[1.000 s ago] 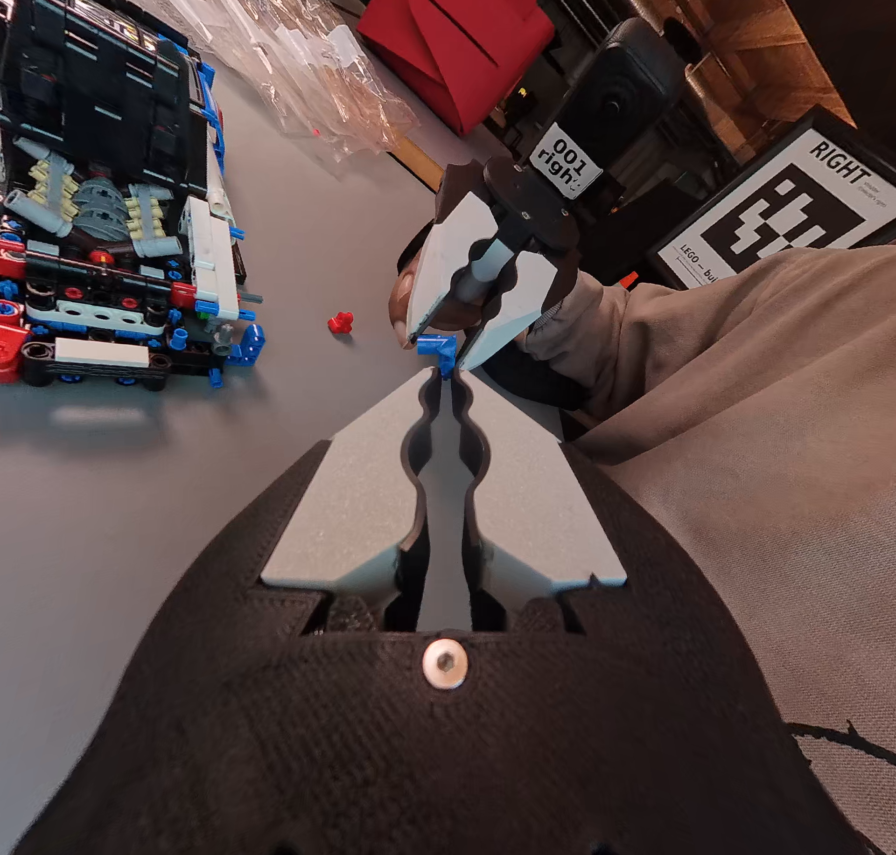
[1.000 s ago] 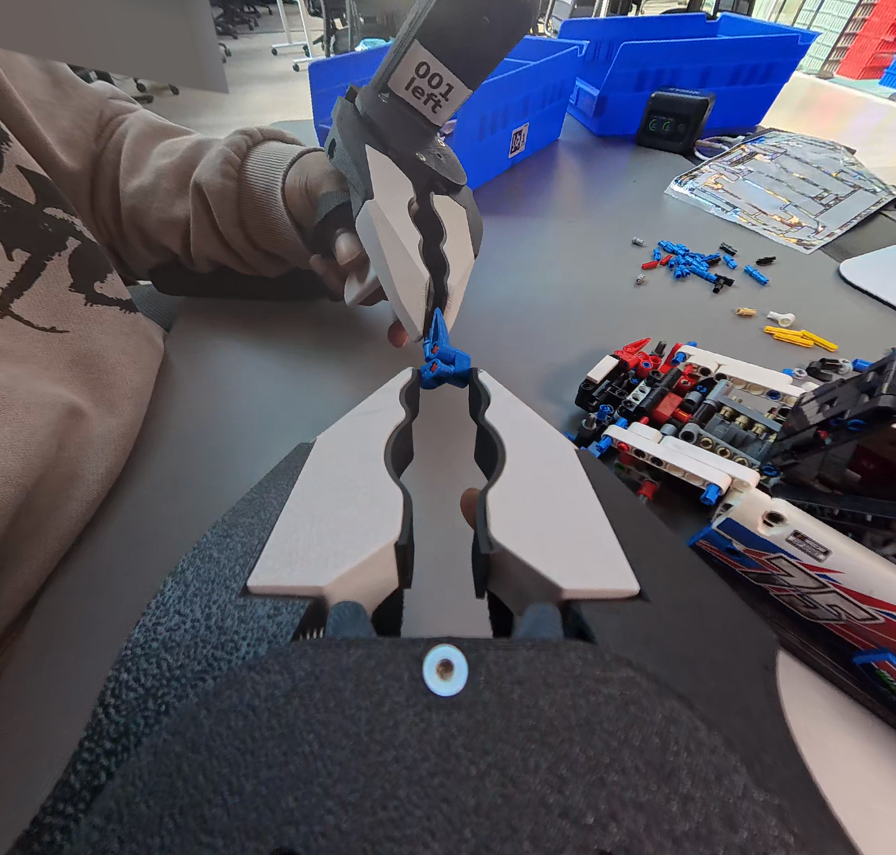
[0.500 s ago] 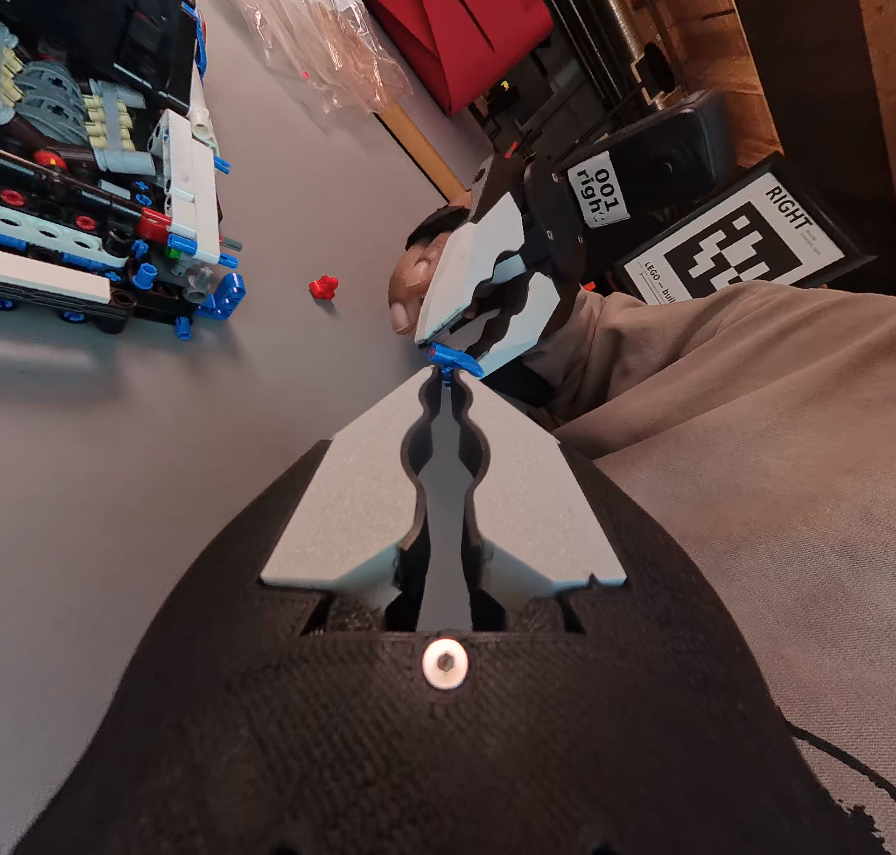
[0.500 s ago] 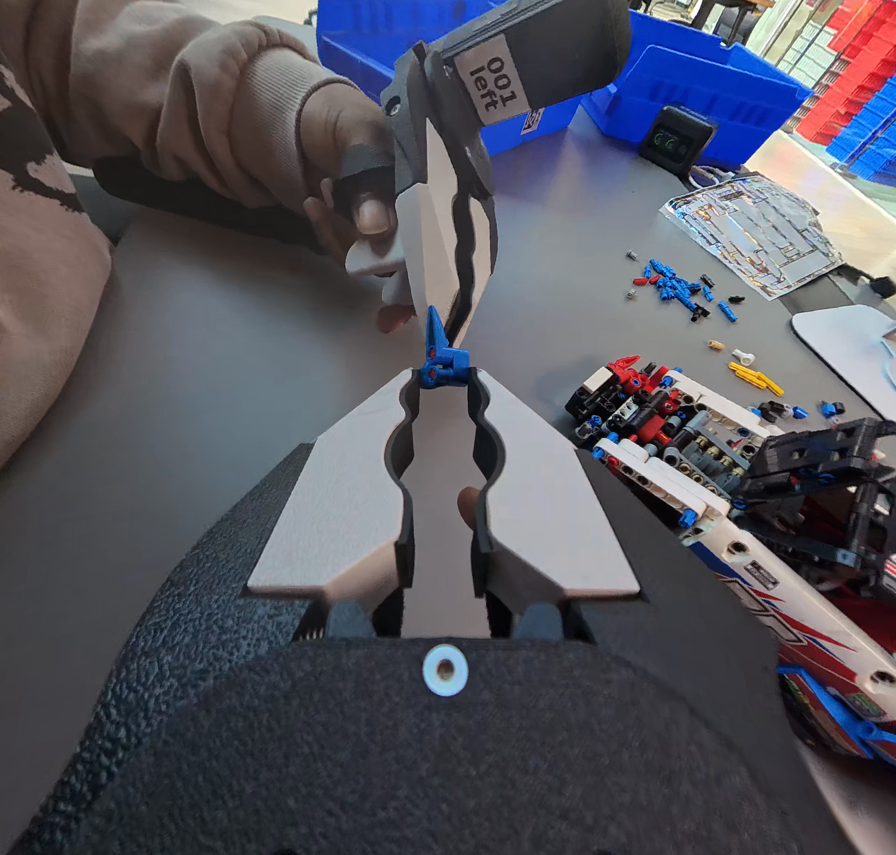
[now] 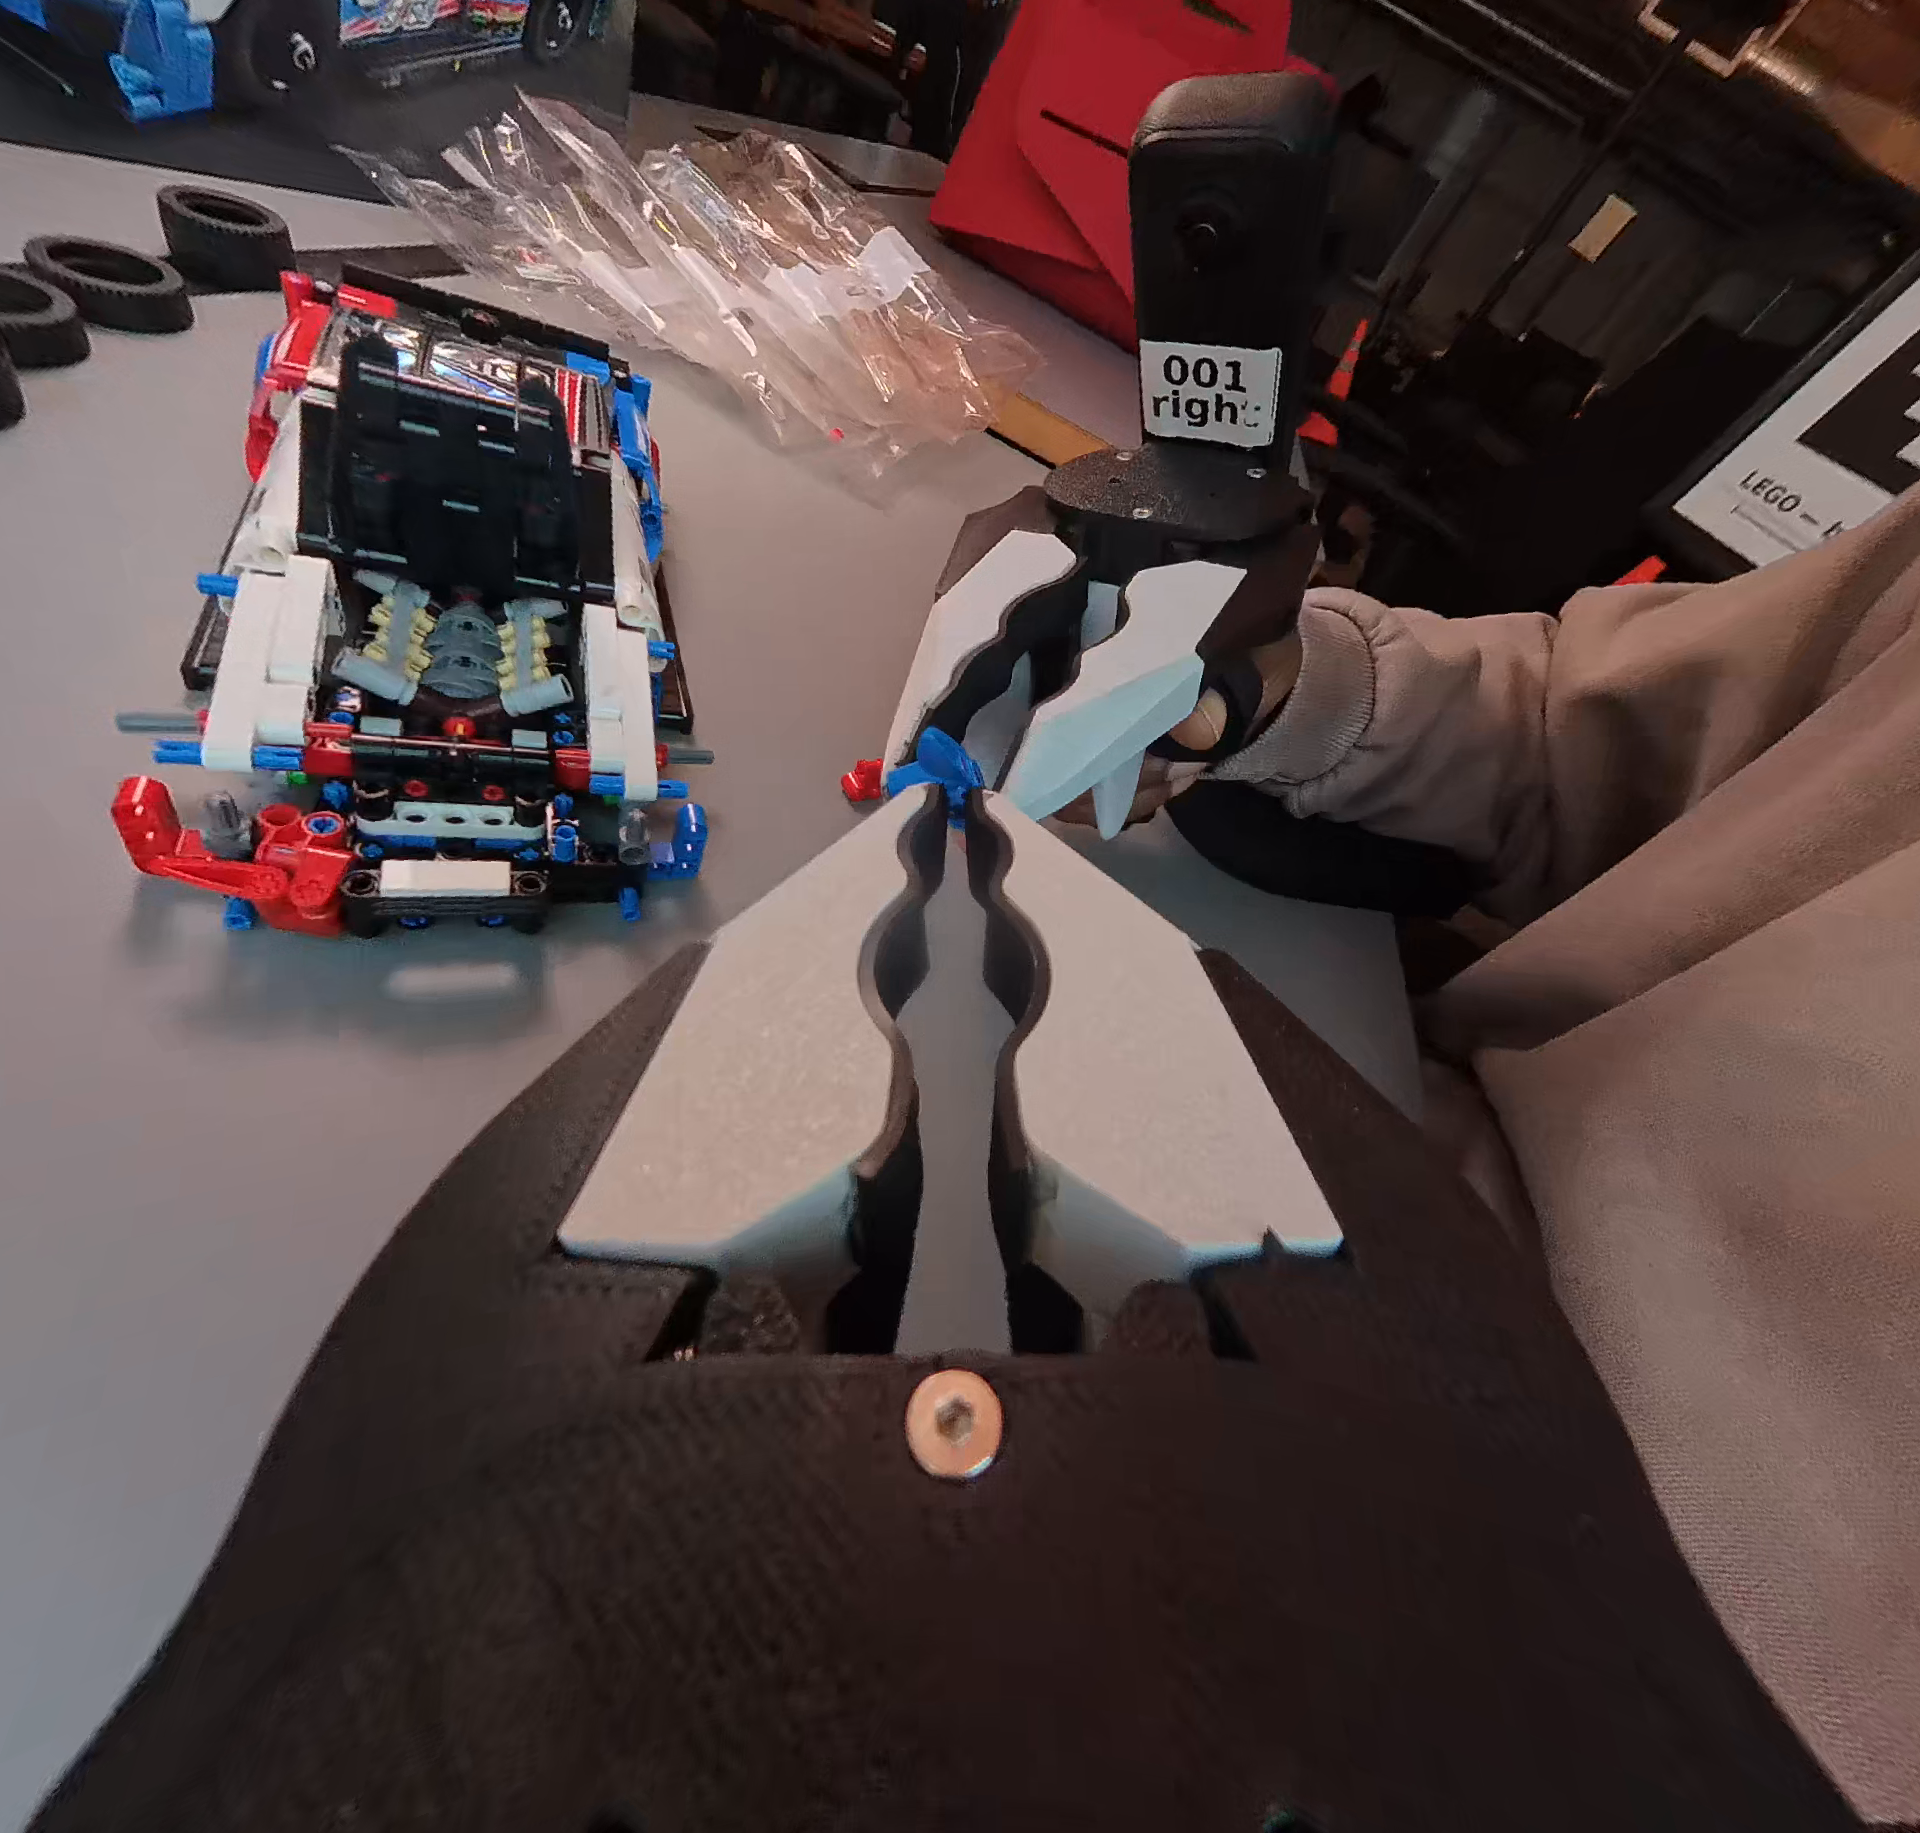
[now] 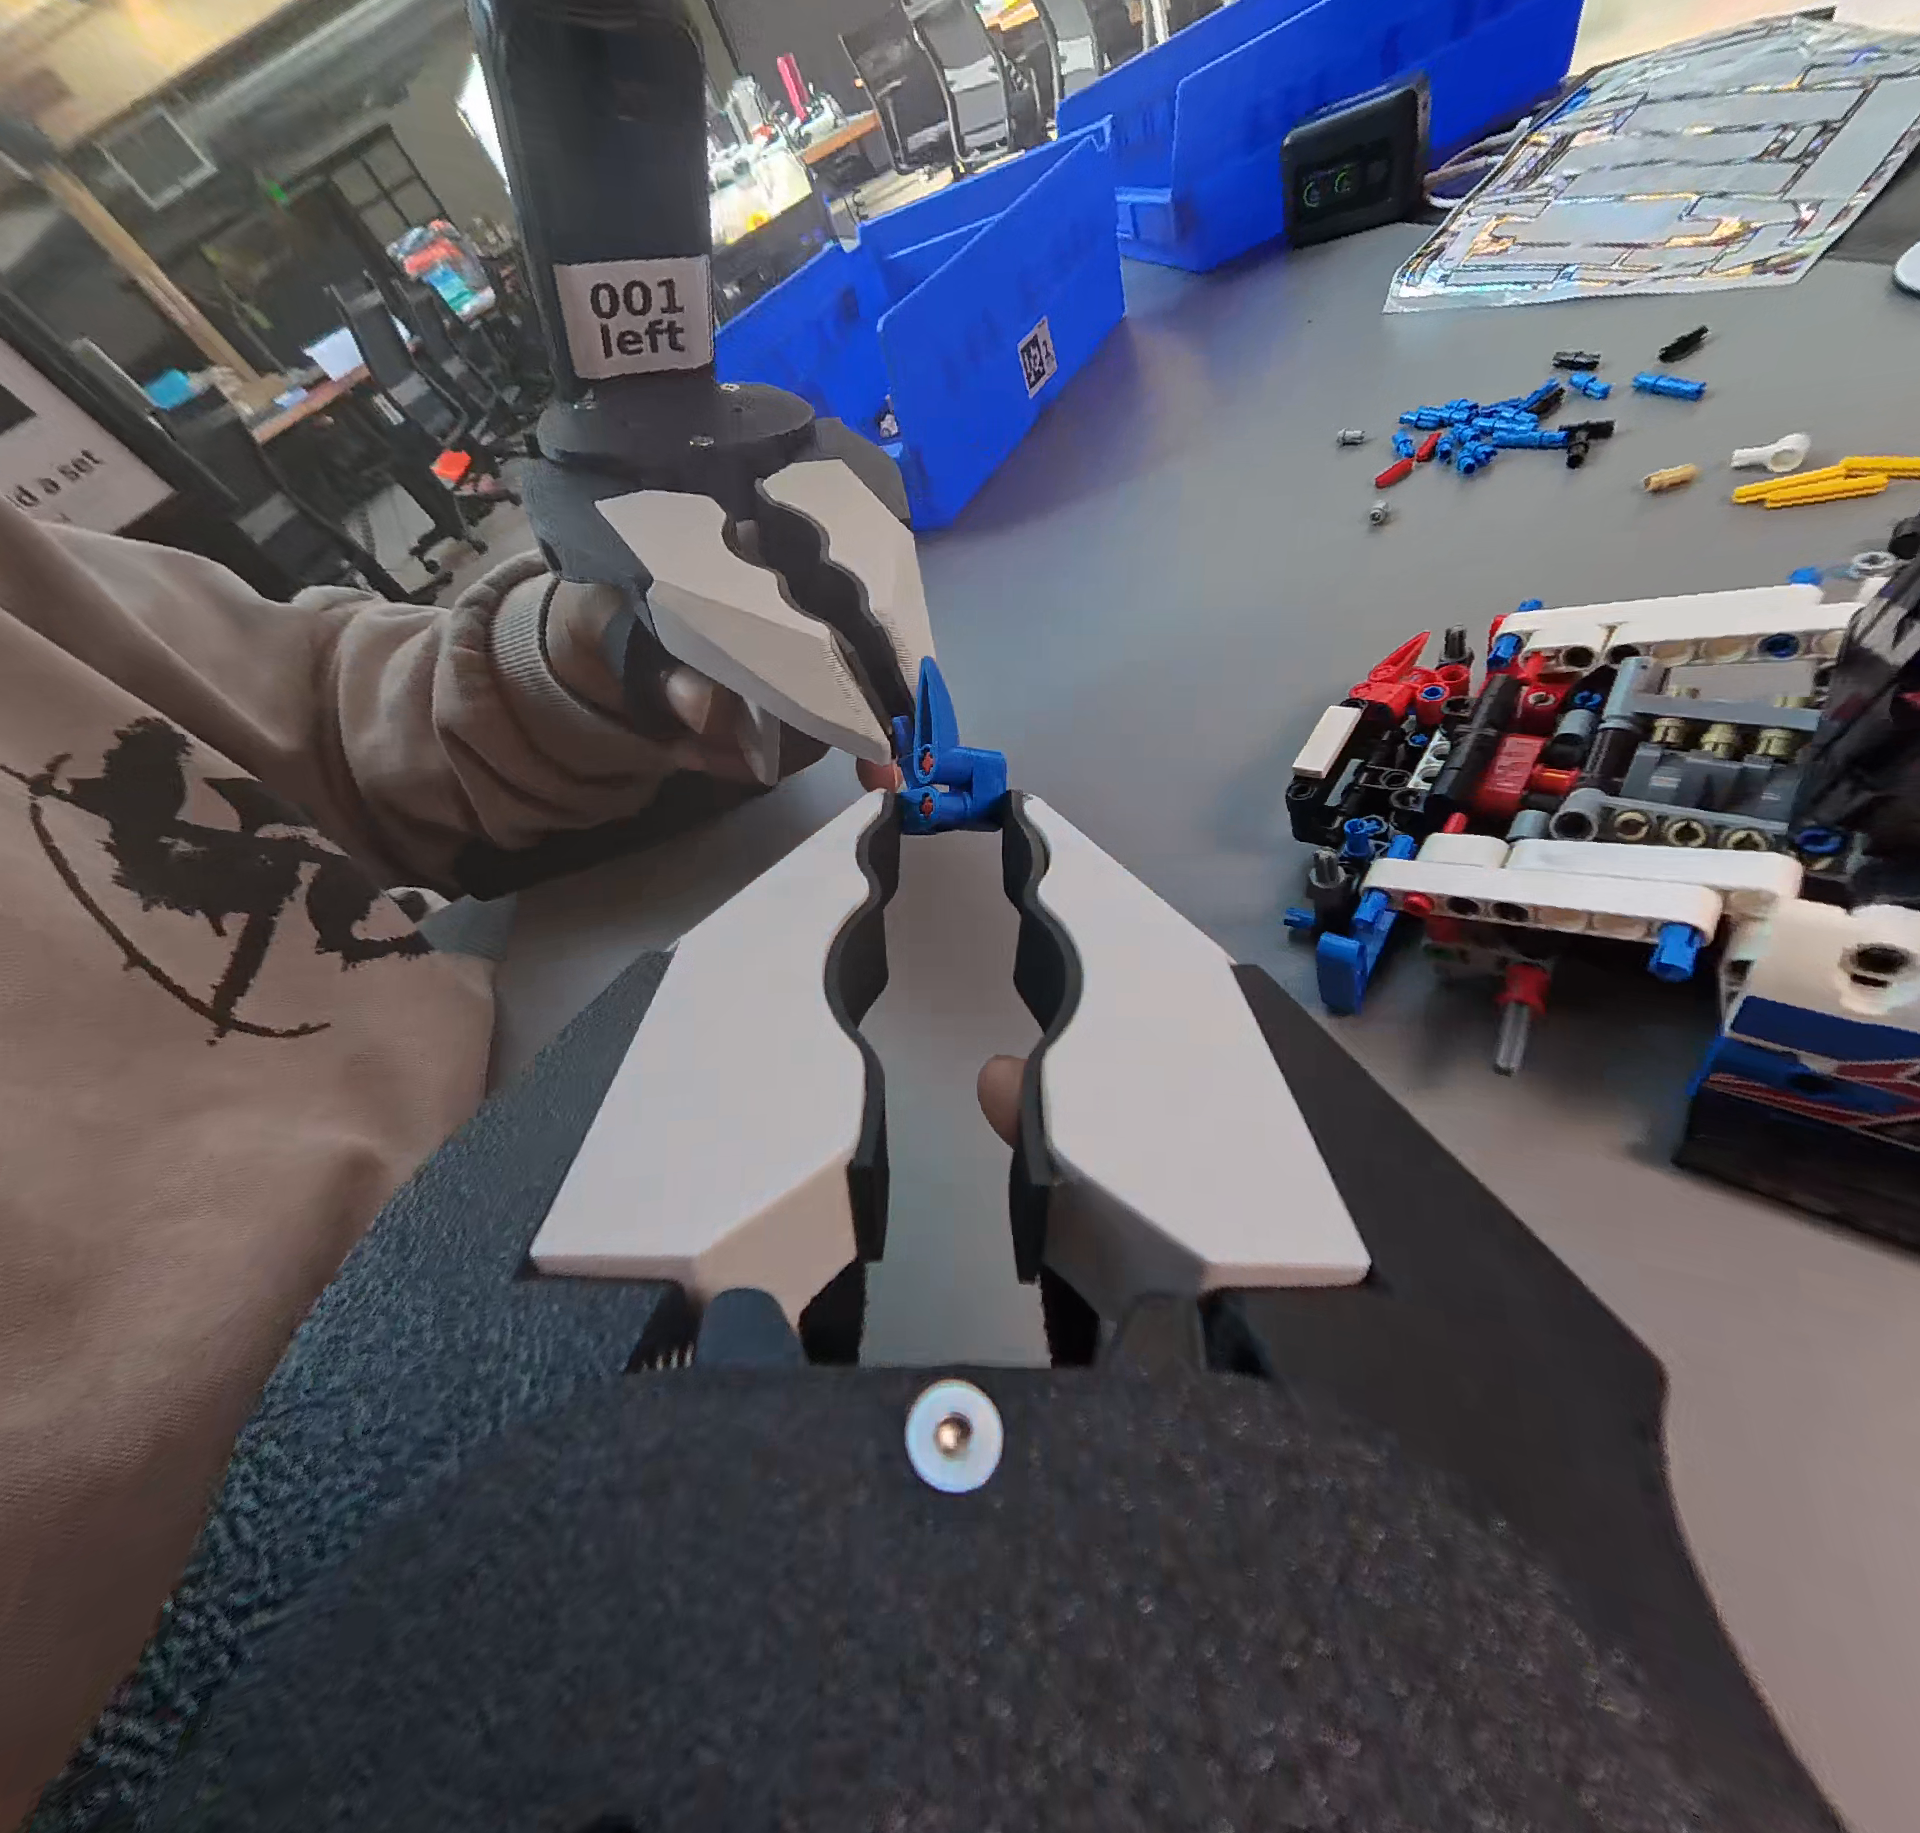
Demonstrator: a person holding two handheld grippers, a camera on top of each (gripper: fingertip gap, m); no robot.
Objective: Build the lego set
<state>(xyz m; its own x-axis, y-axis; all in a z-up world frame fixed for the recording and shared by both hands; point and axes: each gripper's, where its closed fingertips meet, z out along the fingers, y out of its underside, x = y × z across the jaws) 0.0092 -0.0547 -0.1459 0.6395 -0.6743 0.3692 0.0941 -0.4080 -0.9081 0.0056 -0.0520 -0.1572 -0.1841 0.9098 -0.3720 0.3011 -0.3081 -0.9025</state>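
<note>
1. Left wrist view. Blue plastic: a small blue Technic connector assembly (image 5: 943, 767) sits at the tips of the left gripper (image 5: 951, 815), whose fingers are drawn together on its thin lower end. The right gripper (image 5: 961, 744) meets the same assembly from above, its fingers closed on the part's far side. The half-built car model (image 5: 436, 640) stands well apart on the grey table (image 5: 208, 1212).
2. Risk, as judged: both grips are at the very fingertips; a twist or uneven squeeze could pop the piece loose, or separate its pinned halves.
3. Around: a small red piece (image 5: 860, 778) lies on the table just behind the tips; clear plastic bags (image 5: 748, 277) and black tyres (image 5: 104, 277) lie farther off. Nothing blocks the way to the model.
4. Right wrist view. The right gripper (image 6: 951, 809) clamps the lower blue block; the left gripper (image 6: 902, 734) pinches near the upright blue fin. Loose pins (image 6: 1486, 427) and yellow axles (image 6: 1829, 482) lie beyond the model (image 6: 1610, 827); blue bins (image 6: 997, 349) stand behind.
</note>
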